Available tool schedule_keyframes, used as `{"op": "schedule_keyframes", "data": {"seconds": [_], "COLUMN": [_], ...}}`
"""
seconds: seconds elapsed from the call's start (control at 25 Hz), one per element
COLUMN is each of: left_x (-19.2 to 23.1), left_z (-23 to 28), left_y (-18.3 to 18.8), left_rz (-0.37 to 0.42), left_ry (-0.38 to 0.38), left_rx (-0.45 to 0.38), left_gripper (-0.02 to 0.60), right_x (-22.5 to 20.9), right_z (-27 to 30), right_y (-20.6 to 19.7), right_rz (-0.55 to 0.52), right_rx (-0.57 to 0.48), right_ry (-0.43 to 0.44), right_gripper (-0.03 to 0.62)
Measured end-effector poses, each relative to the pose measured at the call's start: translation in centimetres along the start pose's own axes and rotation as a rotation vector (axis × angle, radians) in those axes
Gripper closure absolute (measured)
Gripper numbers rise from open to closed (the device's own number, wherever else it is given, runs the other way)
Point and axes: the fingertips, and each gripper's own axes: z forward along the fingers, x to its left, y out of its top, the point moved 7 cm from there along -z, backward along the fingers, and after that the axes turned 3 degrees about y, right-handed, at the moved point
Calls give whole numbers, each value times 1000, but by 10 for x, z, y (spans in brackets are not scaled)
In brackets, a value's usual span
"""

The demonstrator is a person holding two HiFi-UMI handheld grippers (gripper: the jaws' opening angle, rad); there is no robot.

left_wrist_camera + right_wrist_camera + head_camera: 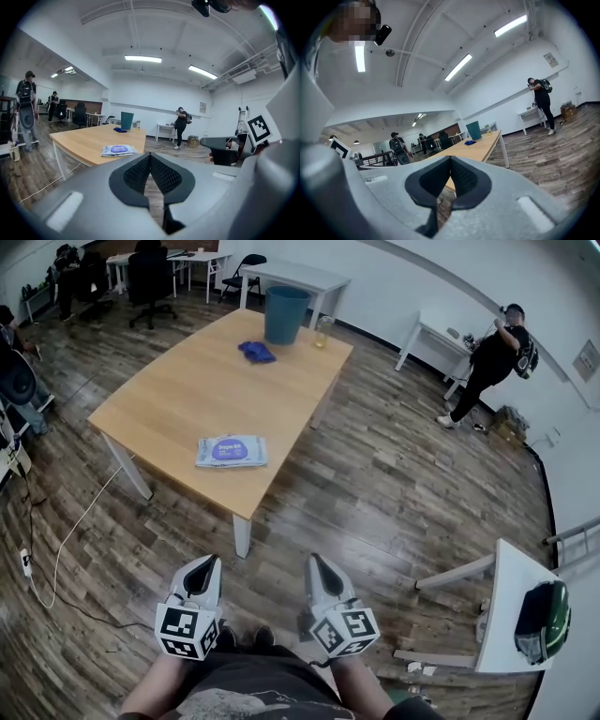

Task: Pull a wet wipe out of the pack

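The pack (pixel 232 451) of wipes lies flat on the wood table (pixel 178 395), near the edge that is closest to the grippers. Its lid looks shut and no wipe sticks out. The left gripper (pixel 208 562) is low down, over the floor (pixel 375 484), well apart from the table. Its two jaws are pressed together and there is nothing between them. The right gripper (pixel 317 562) is just beside it, also over the floor, and its jaws are pressed together too, with nothing in them. Both point toward the table. At the far end of the table stands a blue-green bin (pixel 285 313). A blue cloth (pixel 256 352) lies near the bin on one side and a small jar (pixel 323 331) stands on the other. A person (pixel 487 362) in black stands far off by the wall.
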Motion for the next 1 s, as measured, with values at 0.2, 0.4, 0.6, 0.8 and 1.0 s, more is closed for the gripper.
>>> {"op": "schedule_keyframes", "data": {"seconds": [0.2,0.4,0.6,0.8,1.0], "left_x": [-3,0,10,32,65], "left_z": [4,5,12,39,82], "left_y": [0,2,1,0,5], "left_rz": [13,9,5,2,0], "left_ry": [40,92,131,125,115], "left_rx": [-10,-27,-17,-3,11], "left_gripper": [563,563,563,563,563], "right_x": [-11,-12,-12,-17,-18], "right_z": [9,23,40,73,117], "right_y": [-6,-5,-7,-6,-1], "right_rz": [-24,-88,-134,-140,-156], "right_rx": [22,60,104,115,124], "right_ry": [30,102,149,151,168], "right_gripper": [606,605,600,600,600]}}
